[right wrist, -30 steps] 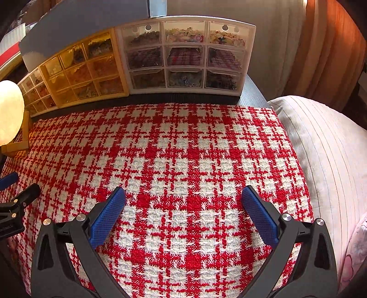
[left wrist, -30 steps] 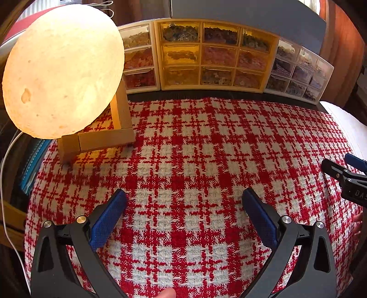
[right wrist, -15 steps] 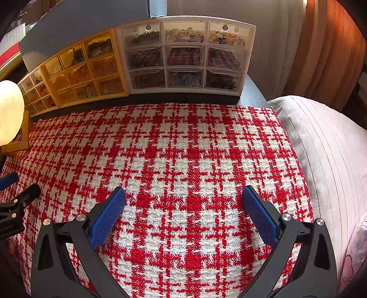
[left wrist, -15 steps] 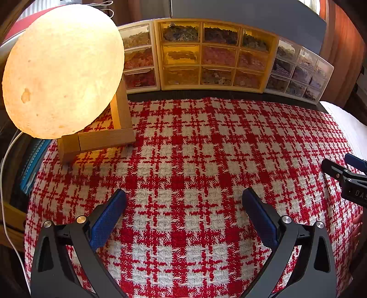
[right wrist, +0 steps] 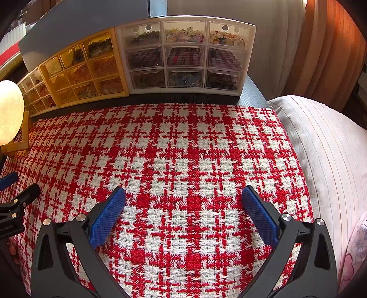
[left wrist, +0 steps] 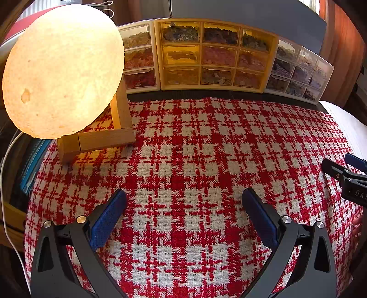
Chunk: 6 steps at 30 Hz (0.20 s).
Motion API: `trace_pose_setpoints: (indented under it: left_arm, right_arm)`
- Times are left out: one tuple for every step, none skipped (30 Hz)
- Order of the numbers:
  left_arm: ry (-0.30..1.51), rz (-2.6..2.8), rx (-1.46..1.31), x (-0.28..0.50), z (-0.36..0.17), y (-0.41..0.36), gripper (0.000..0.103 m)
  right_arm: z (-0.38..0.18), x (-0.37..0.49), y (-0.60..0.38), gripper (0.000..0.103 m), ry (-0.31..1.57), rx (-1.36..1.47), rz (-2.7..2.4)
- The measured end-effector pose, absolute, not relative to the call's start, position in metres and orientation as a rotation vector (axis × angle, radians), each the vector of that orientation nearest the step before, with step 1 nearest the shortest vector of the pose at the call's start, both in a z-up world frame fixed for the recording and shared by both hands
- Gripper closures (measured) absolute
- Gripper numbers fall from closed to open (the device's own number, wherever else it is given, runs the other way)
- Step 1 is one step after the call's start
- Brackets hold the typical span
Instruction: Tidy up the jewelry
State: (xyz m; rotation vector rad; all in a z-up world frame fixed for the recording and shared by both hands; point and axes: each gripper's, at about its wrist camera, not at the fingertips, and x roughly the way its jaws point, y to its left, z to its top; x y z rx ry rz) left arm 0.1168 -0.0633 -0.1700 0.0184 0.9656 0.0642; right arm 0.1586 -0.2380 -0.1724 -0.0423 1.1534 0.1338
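- Along the far edge of the table, three drawer organizers stood side by side in a slightly curved row, their long axis running left to right and drawer fronts facing the cameras.
- Middle: yellow organizer [left wrist: 215, 55], nine clear drawers in three rows, packed with small jewelry pieces in dark, amber and reddish tones; single pieces too small to tell.
- Right: white organizer [right wrist: 185, 55], nine clear drawers holding dark beads, pale flower-like bits and blue pieces.
- Left: cream organizer [left wrist: 138, 57], partly hidden behind a glowing moon lamp [left wrist: 62, 68] on a wooden stand [left wrist: 101, 142].
- All visible drawers pushed in.
- Nearer the cameras, spread over the table, red-and-white checked cloth [left wrist: 195, 160], with no loose jewelry visible on it.
- Left gripper [left wrist: 183, 199] hovered low over the cloth, blue-padded fingers [left wrist: 107, 217] spread wide, holding nothing.
- Right gripper [right wrist: 183, 197] likewise spread wide and empty above the cloth.
- Off the table's right edge, pale striped cushion [right wrist: 325, 160]; behind it, orange curtain [right wrist: 332, 45].
- Behind the organizers, grey box [left wrist: 240, 11].
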Motion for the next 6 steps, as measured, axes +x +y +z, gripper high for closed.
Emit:
trace_pose_setpoints:
  left_arm:
    - [0.965, 0.064, 0.018, 0.1163, -0.17, -0.0635, 0.003]
    - [0.965, 0.065, 0.019, 0.1163, -0.1702, -0.0637, 0.003]
    - [0.965, 0.064, 0.018, 0.1159, -0.1699, -0.0632, 0.003]
    - [0.965, 0.064, 0.019, 0.1162, -0.1702, -0.0633, 0.003]
    - [0.965, 0.064, 0.019, 0.1163, -0.1703, -0.0637, 0.003]
    - [0.964, 0.064, 0.019, 0.1088, -0.1686, -0.063, 0.003]
  right_arm:
    - [-0.1724, 0.1583, -0.2379, 0.006, 1.153, -0.042, 0.134]
    - [-0.1722, 0.1583, -0.2387, 0.006, 1.153, -0.042, 0.134]
    - [-0.1723, 0.158, -0.238, 0.006, 1.153, -0.042, 0.134]
    - [-0.1722, 0.1585, -0.2388, 0.006, 1.153, -0.042, 0.134]
    - [-0.1723, 0.1585, -0.2385, 0.006, 1.153, -0.042, 0.134]
    - [-0.1724, 0.1584, -0.2381, 0.006, 1.153, -0.042, 0.134]
